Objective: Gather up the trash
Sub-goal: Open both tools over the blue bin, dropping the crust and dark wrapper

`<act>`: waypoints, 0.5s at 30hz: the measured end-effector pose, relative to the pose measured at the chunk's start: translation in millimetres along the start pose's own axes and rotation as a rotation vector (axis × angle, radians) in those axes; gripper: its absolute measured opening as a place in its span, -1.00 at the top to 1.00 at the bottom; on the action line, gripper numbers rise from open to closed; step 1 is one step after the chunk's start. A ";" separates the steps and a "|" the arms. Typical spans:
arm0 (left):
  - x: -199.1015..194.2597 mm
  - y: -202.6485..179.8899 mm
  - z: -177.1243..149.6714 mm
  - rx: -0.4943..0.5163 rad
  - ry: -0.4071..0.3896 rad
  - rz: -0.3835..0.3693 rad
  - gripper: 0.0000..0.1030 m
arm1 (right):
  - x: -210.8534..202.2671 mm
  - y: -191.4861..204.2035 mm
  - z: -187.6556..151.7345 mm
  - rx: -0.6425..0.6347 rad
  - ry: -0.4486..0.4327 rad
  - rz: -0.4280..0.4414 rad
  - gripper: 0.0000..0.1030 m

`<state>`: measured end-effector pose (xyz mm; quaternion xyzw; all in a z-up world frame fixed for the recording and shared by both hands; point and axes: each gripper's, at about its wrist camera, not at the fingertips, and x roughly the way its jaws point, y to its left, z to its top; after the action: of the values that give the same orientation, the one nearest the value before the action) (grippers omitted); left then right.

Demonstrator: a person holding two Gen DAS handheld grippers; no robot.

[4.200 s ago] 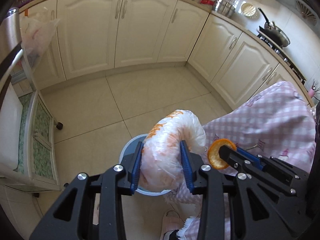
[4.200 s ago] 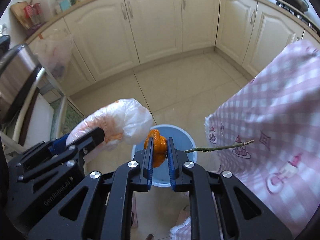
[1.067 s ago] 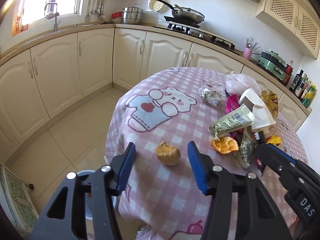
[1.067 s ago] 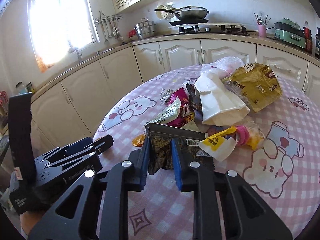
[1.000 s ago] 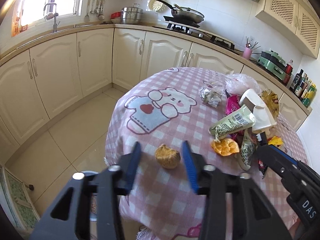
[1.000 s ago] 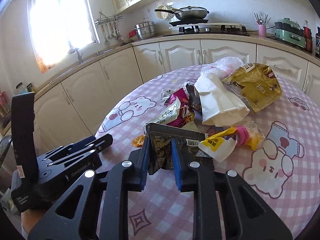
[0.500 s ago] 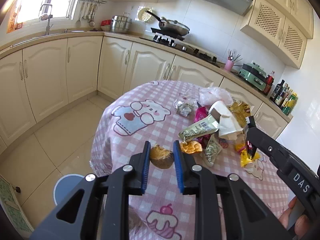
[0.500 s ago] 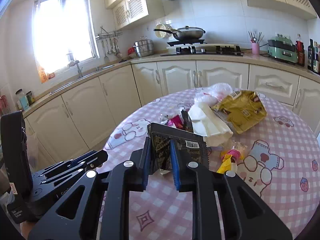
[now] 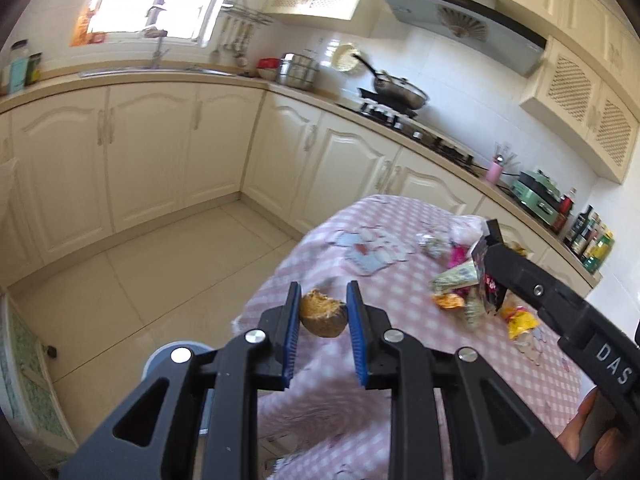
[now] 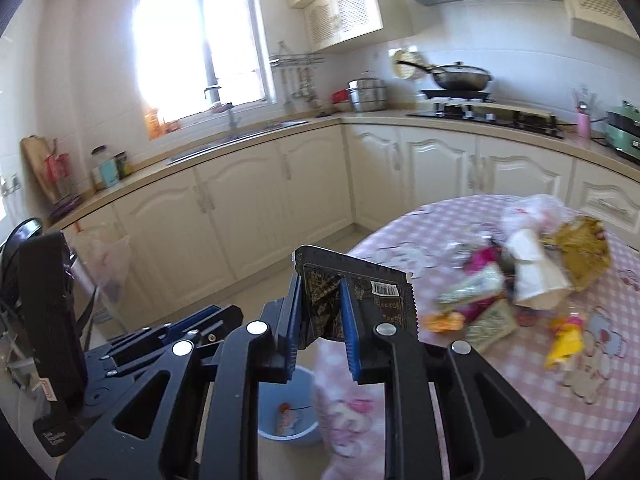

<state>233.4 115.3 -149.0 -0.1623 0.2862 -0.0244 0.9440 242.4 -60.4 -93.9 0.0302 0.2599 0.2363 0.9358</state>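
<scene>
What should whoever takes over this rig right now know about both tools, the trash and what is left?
Left tool: shut on a brown fruit husk, lifted clear of the table.
Right tool: shut on a dark snack wrapper, also off the table.
Blue bin: on the floor by the table edge, below both tools; some scraps already lie inside.
Done: both pieces are picked up.
Left: drop both into the bin, then clear the pile on the table, including the white paper bag, gold wrapper and yellow wrapper.
</scene>
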 end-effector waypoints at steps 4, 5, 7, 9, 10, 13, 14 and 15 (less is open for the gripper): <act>-2.4 45.0 -8.6 -0.055 0.016 0.085 0.58 | 34.7 33.8 -1.6 -0.025 0.067 0.100 0.66; -1.9 53.7 -9.6 -0.064 0.020 0.105 0.58 | 43.8 42.4 -2.9 -0.031 0.083 0.117 0.66; -0.1 77.9 -13.9 -0.093 0.034 0.154 0.58 | 65.1 58.9 -7.2 -0.040 0.128 0.162 0.66; 3.0 97.1 -17.6 -0.113 0.050 0.189 0.58 | 83.9 74.3 -12.1 -0.039 0.170 0.203 0.66; 5.4 108.4 -19.9 -0.125 0.061 0.208 0.58 | 94.3 83.1 -16.0 -0.044 0.193 0.218 0.66; 14.8 137.7 -25.9 -0.152 0.091 0.255 0.58 | 123.5 99.7 -26.9 -0.041 0.255 0.255 0.66; 18.7 145.8 -28.2 -0.159 0.101 0.267 0.58 | 134.2 103.7 -31.0 -0.036 0.281 0.267 0.66; 24.1 154.3 -30.9 -0.170 0.114 0.275 0.58 | 144.4 106.4 -35.2 -0.030 0.302 0.277 0.66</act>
<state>229.3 248.8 -235.5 -0.1992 0.3597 0.1200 0.9036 288.1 97.7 -173.4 0.0158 0.3871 0.3683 0.8451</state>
